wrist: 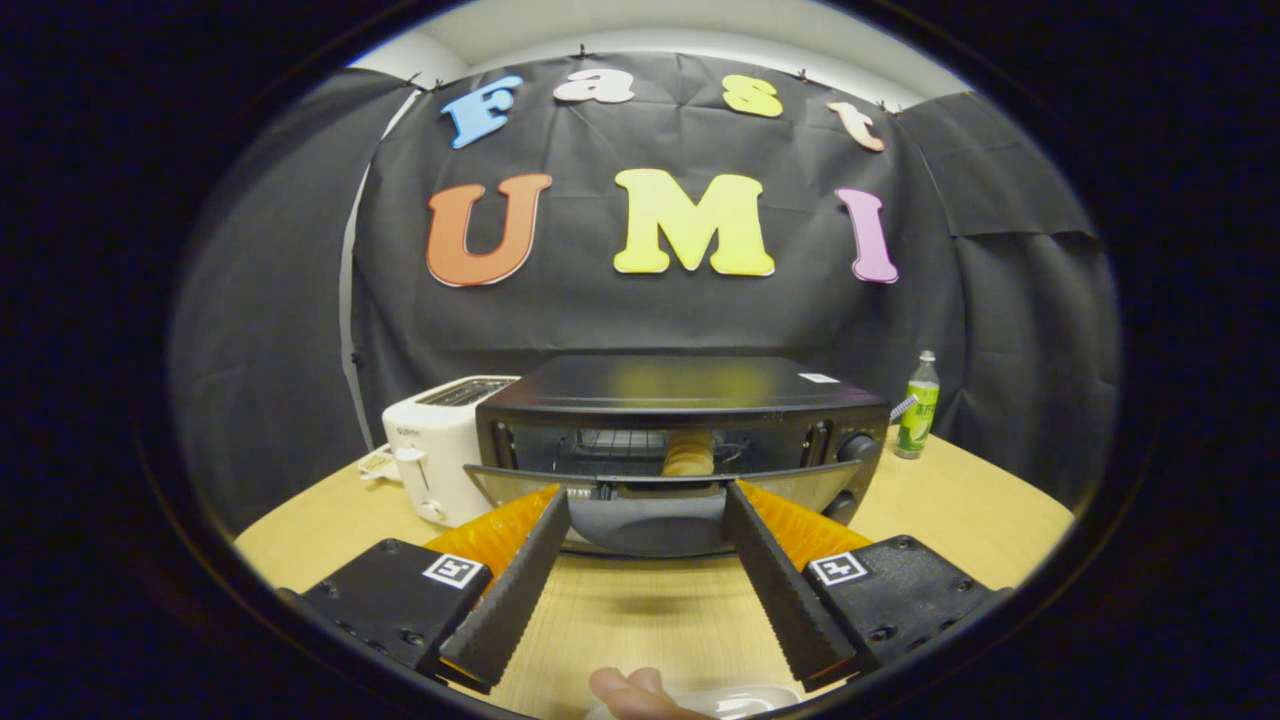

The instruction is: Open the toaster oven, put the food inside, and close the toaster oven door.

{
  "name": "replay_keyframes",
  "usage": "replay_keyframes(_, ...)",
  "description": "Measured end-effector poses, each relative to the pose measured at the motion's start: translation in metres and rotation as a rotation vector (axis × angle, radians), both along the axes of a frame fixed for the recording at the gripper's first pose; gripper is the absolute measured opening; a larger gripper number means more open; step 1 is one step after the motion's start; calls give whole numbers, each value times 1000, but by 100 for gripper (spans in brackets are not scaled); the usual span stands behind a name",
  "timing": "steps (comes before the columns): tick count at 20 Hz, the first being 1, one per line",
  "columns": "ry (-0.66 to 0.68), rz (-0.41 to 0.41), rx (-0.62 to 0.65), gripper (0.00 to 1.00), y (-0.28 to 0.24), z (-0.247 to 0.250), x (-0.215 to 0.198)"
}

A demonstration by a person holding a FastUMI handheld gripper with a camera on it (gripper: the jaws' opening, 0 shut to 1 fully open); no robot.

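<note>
A black toaster oven [680,395] stands on the wooden table [960,510], just ahead of my fingers. Its glass door [650,520] is part-way open and leans toward me, top edge forward. Inside, a tan bread roll [688,452] sits on the wire rack. My gripper [645,492] is open. Its fingertips [548,515] reach the door's top edge, one on each side of the middle section, and nothing is pressed between them. I cannot tell whether they touch the door.
A white pop-up toaster [440,450] stands against the oven's left side. To the right of the oven, near the cloth wall, is a green bottle [918,405]. Below my fingers lie a white plate [745,700] and a person's fingers [625,690].
</note>
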State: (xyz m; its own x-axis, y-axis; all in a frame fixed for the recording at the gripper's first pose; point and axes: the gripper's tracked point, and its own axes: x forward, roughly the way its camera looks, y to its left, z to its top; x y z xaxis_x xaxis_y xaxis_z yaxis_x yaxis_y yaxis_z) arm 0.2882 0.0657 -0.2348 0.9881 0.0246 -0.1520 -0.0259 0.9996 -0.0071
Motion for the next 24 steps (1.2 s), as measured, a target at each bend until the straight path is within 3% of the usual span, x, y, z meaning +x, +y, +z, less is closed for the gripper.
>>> replay_keyframes(4,14,48,91,100,6,6,3)
replay_keyframes(11,18,33,93,100,-12,15,-28)
replay_keyframes(24,-77,38,18,100,-28,66,-132)
